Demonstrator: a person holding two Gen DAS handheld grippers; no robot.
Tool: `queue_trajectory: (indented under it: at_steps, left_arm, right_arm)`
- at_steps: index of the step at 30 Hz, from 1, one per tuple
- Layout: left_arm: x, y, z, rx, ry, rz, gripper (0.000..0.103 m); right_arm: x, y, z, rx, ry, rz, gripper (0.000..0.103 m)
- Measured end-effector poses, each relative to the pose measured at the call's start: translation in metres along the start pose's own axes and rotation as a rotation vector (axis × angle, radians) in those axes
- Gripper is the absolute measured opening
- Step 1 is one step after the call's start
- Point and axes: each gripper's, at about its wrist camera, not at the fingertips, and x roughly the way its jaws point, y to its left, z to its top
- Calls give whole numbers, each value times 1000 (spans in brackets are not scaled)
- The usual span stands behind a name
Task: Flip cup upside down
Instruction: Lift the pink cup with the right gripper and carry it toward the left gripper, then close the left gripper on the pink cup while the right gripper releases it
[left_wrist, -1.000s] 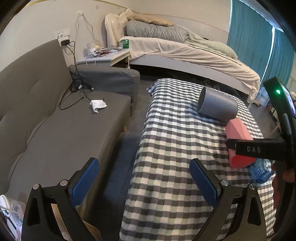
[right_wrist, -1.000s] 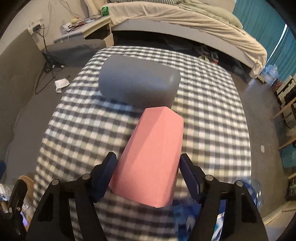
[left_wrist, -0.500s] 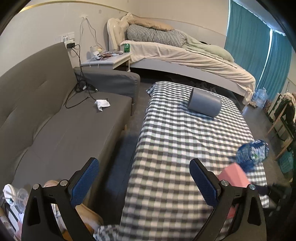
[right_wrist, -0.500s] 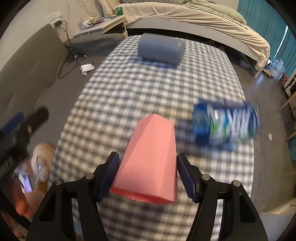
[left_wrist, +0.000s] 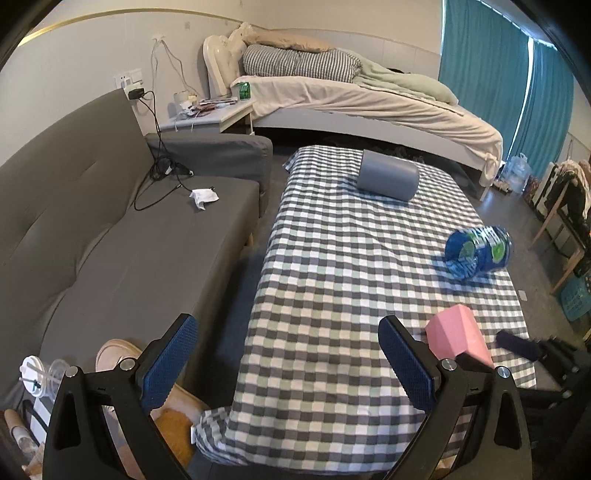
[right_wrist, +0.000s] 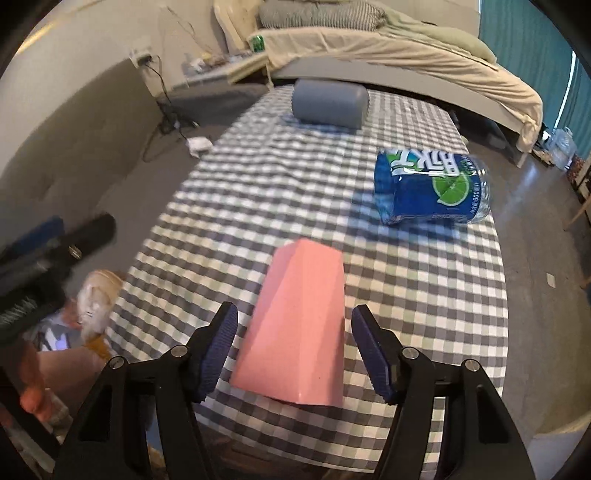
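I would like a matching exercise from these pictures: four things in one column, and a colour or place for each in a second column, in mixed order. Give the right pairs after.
Things:
1. cup
2. bottle
3. bolster
4. tissue

Descriptions:
A. grey, at the far end of the table
B. white, on the sofa
C. pink, between the right gripper's fingers
D. blue label, lying on its side

Pairs: 1-C, 2-D, 3-A, 4-B
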Motion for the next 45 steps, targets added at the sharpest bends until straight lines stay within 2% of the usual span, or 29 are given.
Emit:
queue_trajectory:
  at_steps: [5,10,14,24,27,33,35,37,39,45]
  left_arm:
    - [-7,-23,-4,31,12,-26,101]
    - [-11,-61,-2,104,45,-73,101]
    - [-6,-84,3,112,96,-118,101]
    - [49,-121,2,90,271,-175,101]
    - [65,-128,1,76,310,-220,101]
    - [85,-132,-1,66,348,-238,99]
    - [87,-133,-2,66,360,-256,93]
    - [90,-135,-3,65,386,-302,72]
    - [90,-136,-3,50,400,-351,61]
    - [73,-136,5,70,338,-341,60]
  right_arm:
    - [-30,-17,3,10,-92,27,73]
    - [-57,-50,12,-11,-142,-35,74]
    - [-69,-77,15,-19,-165,-63,74]
    - [-49,-118,7,25,-168,-67,74]
    - [-43,-121,9,37,-164,-56,74]
    - [-27,-122,10,22,-131,-68,74]
    - [-24,-125,10,25,-125,-75,74]
    - [-23,-128,10,39,-124,-74,74]
    - [-21,-129,11,47,-122,-66,74]
    - [-25,-125,10,31,-136,-72,74]
